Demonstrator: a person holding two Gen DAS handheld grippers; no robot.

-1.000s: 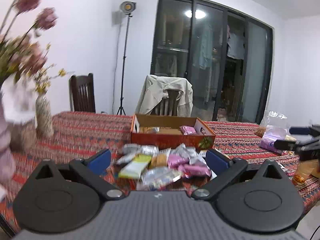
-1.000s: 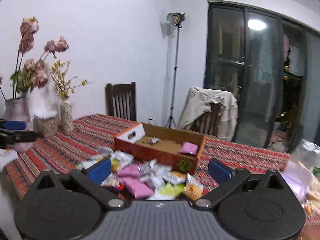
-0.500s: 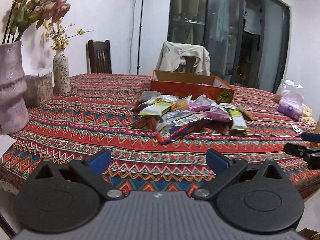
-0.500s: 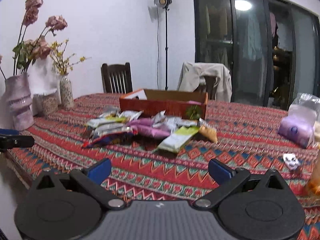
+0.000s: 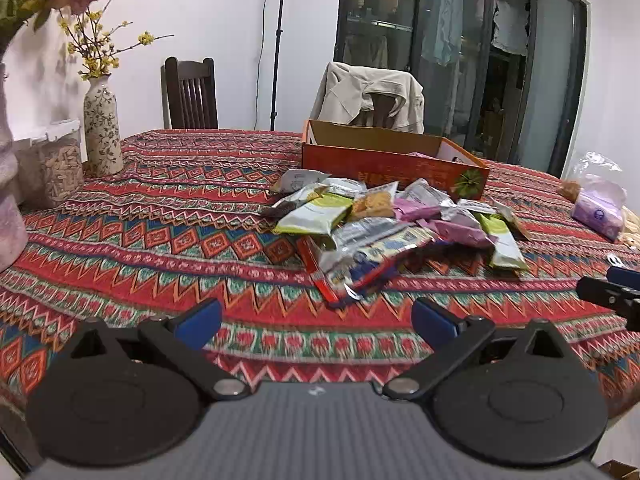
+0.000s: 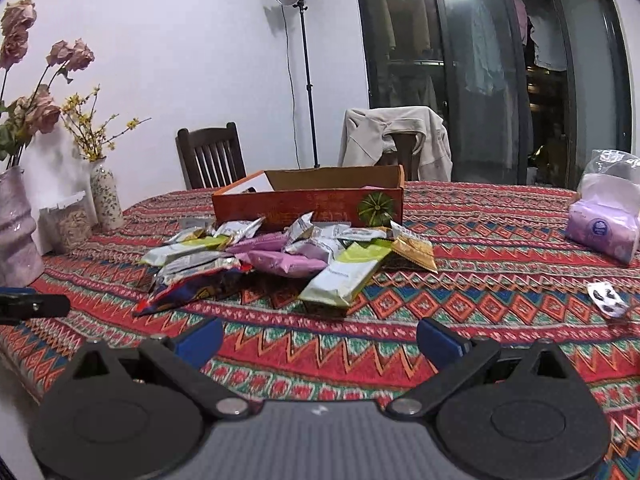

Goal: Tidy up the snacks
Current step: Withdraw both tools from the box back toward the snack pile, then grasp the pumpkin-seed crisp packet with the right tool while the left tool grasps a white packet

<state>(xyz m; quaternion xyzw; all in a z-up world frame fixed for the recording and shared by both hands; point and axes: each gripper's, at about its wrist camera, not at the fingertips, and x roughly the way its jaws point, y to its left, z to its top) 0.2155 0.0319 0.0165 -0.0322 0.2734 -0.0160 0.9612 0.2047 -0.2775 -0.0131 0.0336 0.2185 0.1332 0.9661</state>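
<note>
A heap of snack packets (image 5: 384,224) (image 6: 280,260) lies in the middle of the patterned tablecloth, in front of an open orange cardboard box (image 5: 394,166) (image 6: 308,200). Green, pink, silver and red-blue wrappers overlap in the heap. A pink packet shows inside the box. My left gripper (image 5: 316,320) is open and empty, low over the near table edge, short of the red-blue packet (image 5: 360,268). My right gripper (image 6: 320,338) is open and empty too, just short of a green packet (image 6: 348,276). Each gripper's tip shows at the edge of the other's view.
Vases with flowers (image 5: 102,128) (image 6: 16,224) and a clear jar (image 5: 62,162) stand at the left. A purple tissue pack in a plastic bag (image 6: 604,228) (image 5: 598,208) lies at the right, with a small wrapper (image 6: 608,300) near it. Chairs (image 6: 212,156) stand behind the table.
Both grippers have dropped from high above the heap to low over the near table edge and pulled back from it. Both stayed open.
</note>
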